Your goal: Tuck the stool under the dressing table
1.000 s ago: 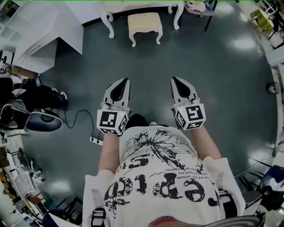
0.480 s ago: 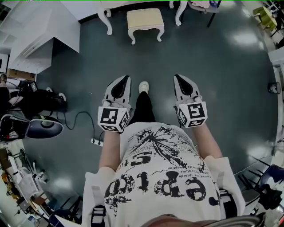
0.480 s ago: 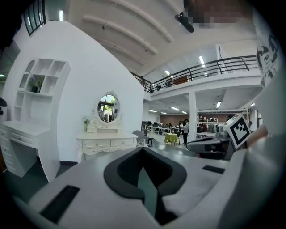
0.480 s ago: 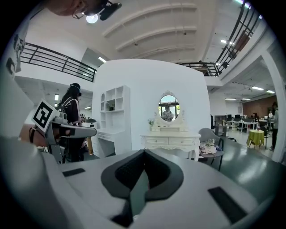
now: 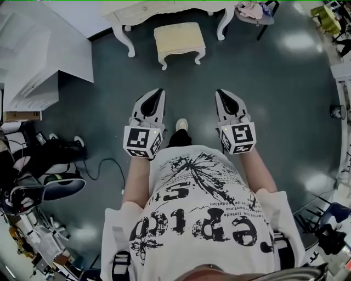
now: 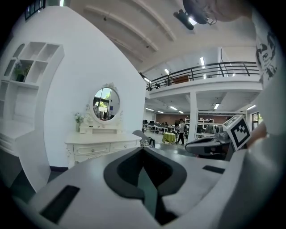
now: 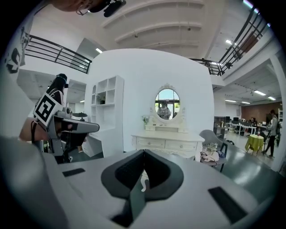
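Note:
The cream-topped white stool (image 5: pixel 179 41) stands on the grey floor just in front of the white dressing table (image 5: pixel 143 10), outside its legs. My left gripper (image 5: pixel 158 93) and right gripper (image 5: pixel 220 94) are held side by side at waist height, both shut and empty, pointing at the stool from well short of it. In the left gripper view the dressing table (image 6: pixel 100 146) with its oval mirror (image 6: pixel 106 103) lies ahead, beyond the shut jaws (image 6: pixel 143 150). The right gripper view shows the same table (image 7: pixel 166 142) past its shut jaws (image 7: pixel 144 152). The jaws hide the stool in both gripper views.
A white shelf unit (image 5: pixel 46 60) stands to the left. A chair piled with clothes (image 5: pixel 253 11) sits right of the table. Black bags (image 5: pixel 46 156) and a cable (image 5: pixel 104 164) lie on the floor at the left. The person's foot (image 5: pixel 181 125) shows between the grippers.
The person has stepped forward, so the stool and dressing table sit lower and nearer in the head view. Both grippers stay shut and level.

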